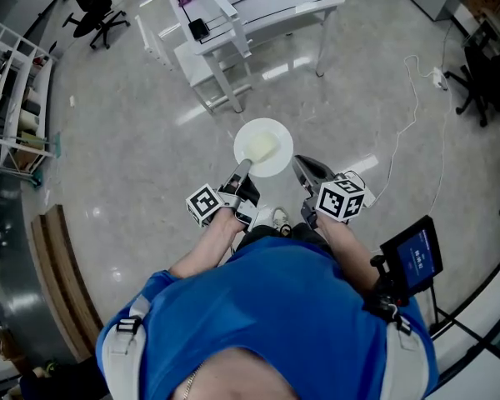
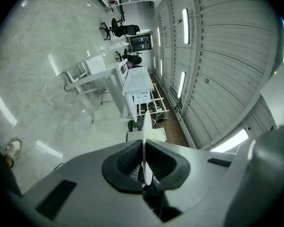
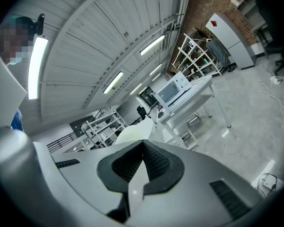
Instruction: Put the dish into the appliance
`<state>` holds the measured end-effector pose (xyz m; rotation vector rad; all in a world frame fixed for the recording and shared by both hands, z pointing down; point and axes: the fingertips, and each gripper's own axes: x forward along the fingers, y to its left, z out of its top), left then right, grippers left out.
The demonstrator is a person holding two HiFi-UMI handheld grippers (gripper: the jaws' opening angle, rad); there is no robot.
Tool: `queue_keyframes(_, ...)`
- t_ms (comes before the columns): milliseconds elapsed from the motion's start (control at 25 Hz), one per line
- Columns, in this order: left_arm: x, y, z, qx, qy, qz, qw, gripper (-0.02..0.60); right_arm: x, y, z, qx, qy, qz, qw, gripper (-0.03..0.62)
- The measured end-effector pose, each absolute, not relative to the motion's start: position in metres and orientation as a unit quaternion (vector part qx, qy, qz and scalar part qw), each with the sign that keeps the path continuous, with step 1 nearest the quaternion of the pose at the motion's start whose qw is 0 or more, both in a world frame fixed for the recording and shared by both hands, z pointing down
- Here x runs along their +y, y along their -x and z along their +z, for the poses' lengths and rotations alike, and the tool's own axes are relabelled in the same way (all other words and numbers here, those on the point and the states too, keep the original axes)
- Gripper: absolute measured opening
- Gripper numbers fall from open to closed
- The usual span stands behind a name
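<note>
I hold a round white dish [image 1: 263, 147] out in front of me over the floor, between both grippers. My left gripper [image 1: 240, 173] is shut on the dish's near-left rim. In the left gripper view the dish [image 2: 147, 126] stands edge-on between the pads of the left gripper [image 2: 145, 162]. My right gripper [image 1: 302, 171] is shut on the near-right rim; in its own view the dish [image 3: 132, 132] runs out from the pinched pads of the right gripper [image 3: 141, 167]. The appliance, a microwave [image 3: 172, 91], sits on a white table [image 1: 267, 11] ahead.
White shelving [image 1: 12, 90] lines the left wall, with a black office chair [image 1: 92, 11] behind it. A white cable [image 1: 412, 115] trails over the floor at the right. A small screen on a stand [image 1: 415, 257] is close at my right, and wooden boards [image 1: 62, 282] lie at my left.
</note>
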<state>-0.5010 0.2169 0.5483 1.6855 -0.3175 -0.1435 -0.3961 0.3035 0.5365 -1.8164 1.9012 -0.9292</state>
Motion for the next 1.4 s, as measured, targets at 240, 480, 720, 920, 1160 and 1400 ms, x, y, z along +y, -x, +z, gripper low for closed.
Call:
queue_keyframes(240, 0.199, 0.481, 0.553, -0.140, -0.735, -0.049, 0.662, 0.018, 0.286, 0.373, 0.535, 0.659, 0.655, -0.328, 0.173, 0.002)
queue_keyframes(480, 0.176, 0.456, 0.563, -0.140, -0.736, -0.044, 0.661, 0.018, 0.268, 0.343, 0.549, 0.650, 0.664, -0.329, 0.168, 0.002)
queue_keyframes(720, 0.168, 0.451, 0.568, -0.157, -0.738, -0.046, 0.655, 0.018, 0.259, 0.333, 0.547, 0.665, 0.653, -0.324, 0.165, 0.002)
queue_keyframes(920, 0.138, 0.375, 0.557, -0.176, -0.738, -0.059, 0.648, 0.018, 0.222, 0.255, 0.540, 0.684, 0.632, -0.328, 0.159, 0.002)
queue_keyframes(1160, 0.130, 0.333, 0.554, -0.185, -0.739, -0.070, 0.644, 0.018, 0.214, 0.215, 0.537, 0.695, 0.624, -0.323, 0.154, 0.002)
queue_keyframes(1400, 0.128, 0.246, 0.553, -0.196, -0.738, -0.077, 0.641, 0.018, 0.211, 0.128, 0.537, 0.703, 0.615, -0.323, 0.152, 0.002)
